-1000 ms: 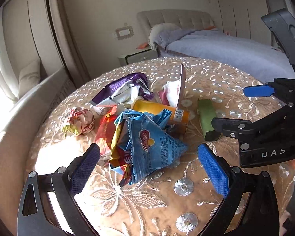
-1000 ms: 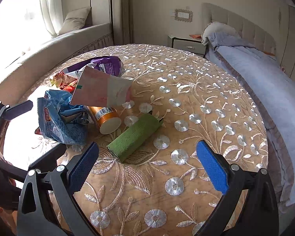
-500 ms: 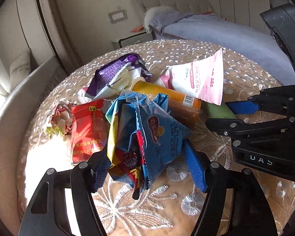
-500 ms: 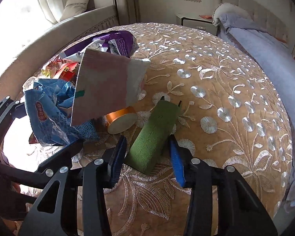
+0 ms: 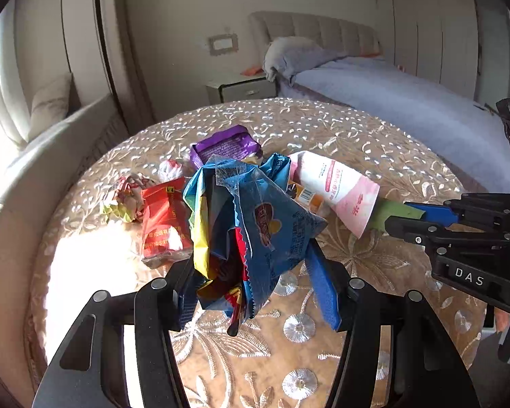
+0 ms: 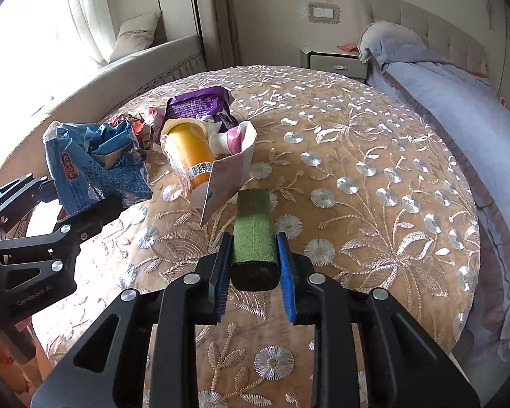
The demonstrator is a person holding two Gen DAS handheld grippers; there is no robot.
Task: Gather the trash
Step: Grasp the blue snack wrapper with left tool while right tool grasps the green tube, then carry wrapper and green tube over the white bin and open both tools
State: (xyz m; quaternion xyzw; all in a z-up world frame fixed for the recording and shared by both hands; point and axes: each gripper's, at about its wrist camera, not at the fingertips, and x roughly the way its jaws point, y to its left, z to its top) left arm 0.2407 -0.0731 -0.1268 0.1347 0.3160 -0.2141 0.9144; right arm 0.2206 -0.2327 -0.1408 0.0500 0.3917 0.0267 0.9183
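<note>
My left gripper (image 5: 255,292) is shut on a bunch of blue snack wrappers (image 5: 255,217) and holds it lifted above the round embroidered table (image 5: 357,142). My right gripper (image 6: 253,272) is shut on a green block (image 6: 253,231), also held above the table. The left gripper and its wrappers (image 6: 91,166) show at the left of the right wrist view. The right gripper with the green block (image 5: 391,212) shows at the right of the left wrist view.
On the table lie a purple packet (image 5: 221,148), a red packet (image 5: 163,217), a crumpled wrapper ball (image 5: 125,197), an orange bottle (image 6: 190,156) and a pink-white pouch (image 5: 336,187). A bed (image 6: 459,108), a nightstand (image 5: 241,88) and a window bench (image 6: 136,64) surround the table.
Both grippers closed from open, the left on the blue wrappers and the right on the green block, then lifted them off the table. The pink-white pouch shifted.
</note>
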